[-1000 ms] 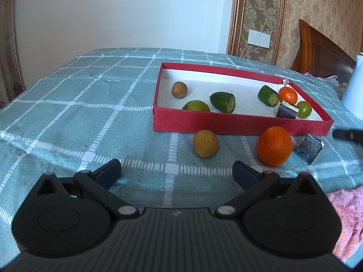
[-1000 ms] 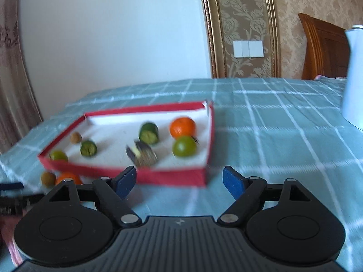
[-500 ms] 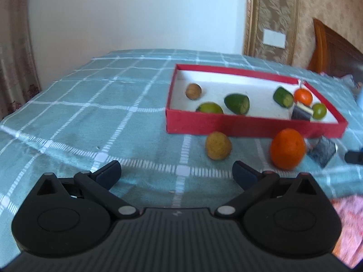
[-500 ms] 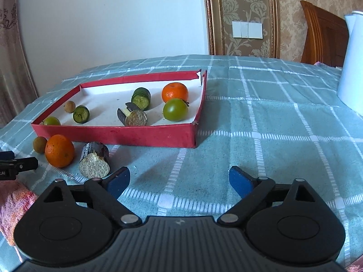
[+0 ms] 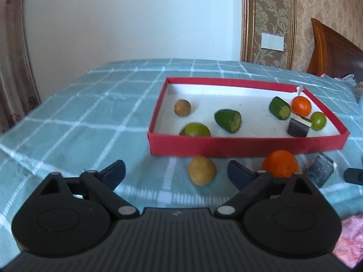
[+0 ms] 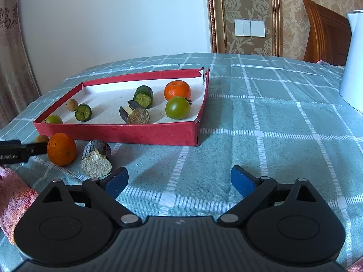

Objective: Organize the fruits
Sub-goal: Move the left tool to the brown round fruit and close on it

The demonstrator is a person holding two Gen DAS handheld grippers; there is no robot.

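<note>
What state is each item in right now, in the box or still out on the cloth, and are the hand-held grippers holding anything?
Red box: open, no lid, partly filled.
Small orange: in the box.
Green tomato: in the box.
Large orange: on the cloth, outside the box.
Yellow-brown fruit: on the cloth, outside the box.
Dark cut piece: on the cloth, lying on its side.
Left hand-held gripper: closing, gripping nothing.
Right hand-held gripper: opening, empty.

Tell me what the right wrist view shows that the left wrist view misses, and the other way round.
Only the right wrist view: a white jug at the right edge, and the pale cut face of the dark piece outside the box.
Only the left wrist view: the yellow-brown fruit fully in sight, in line with the left gripper's closing, empty jaws.
Both: the red box holding fruit, the large orange outside it, the checked cloth.
</note>
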